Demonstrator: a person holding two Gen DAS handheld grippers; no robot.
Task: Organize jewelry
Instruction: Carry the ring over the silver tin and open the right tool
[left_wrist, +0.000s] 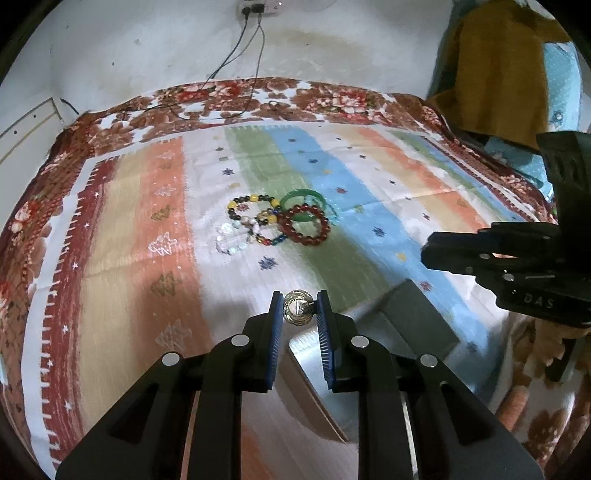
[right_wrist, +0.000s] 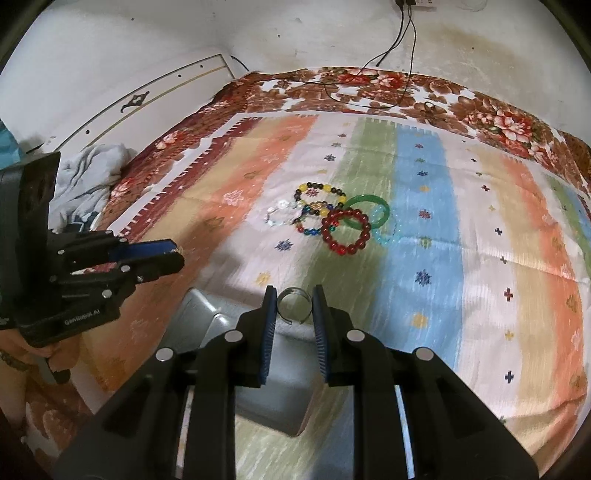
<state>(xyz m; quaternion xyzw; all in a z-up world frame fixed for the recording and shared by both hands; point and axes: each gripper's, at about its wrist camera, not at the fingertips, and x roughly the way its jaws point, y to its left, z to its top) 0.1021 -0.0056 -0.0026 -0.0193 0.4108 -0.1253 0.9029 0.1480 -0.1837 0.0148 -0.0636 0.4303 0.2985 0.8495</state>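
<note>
My left gripper (left_wrist: 298, 309) is shut on a gold ring with a round patterned top (left_wrist: 297, 312), held above a grey box (left_wrist: 417, 317). My right gripper (right_wrist: 293, 304) is shut on a plain silver ring (right_wrist: 293, 305), held above the same grey box (right_wrist: 273, 402). A pile of bracelets lies further out on the striped cloth: a dark red bead bracelet (left_wrist: 304, 224) (right_wrist: 346, 232), a green bangle (left_wrist: 303, 197) (right_wrist: 365, 205), a multicoloured bead bracelet (left_wrist: 255, 206) (right_wrist: 319, 195), a white bead bracelet (left_wrist: 231, 238) (right_wrist: 279, 214) and a pale teal one (right_wrist: 388, 229).
The striped cloth (left_wrist: 155, 229) covers a bed with a floral blanket (left_wrist: 221, 96) at its far edge. Black cables (left_wrist: 255, 74) run from a wall socket onto the blanket. Clothes hang at right (left_wrist: 498, 66). A grey cloth heap (right_wrist: 88, 173) lies at left.
</note>
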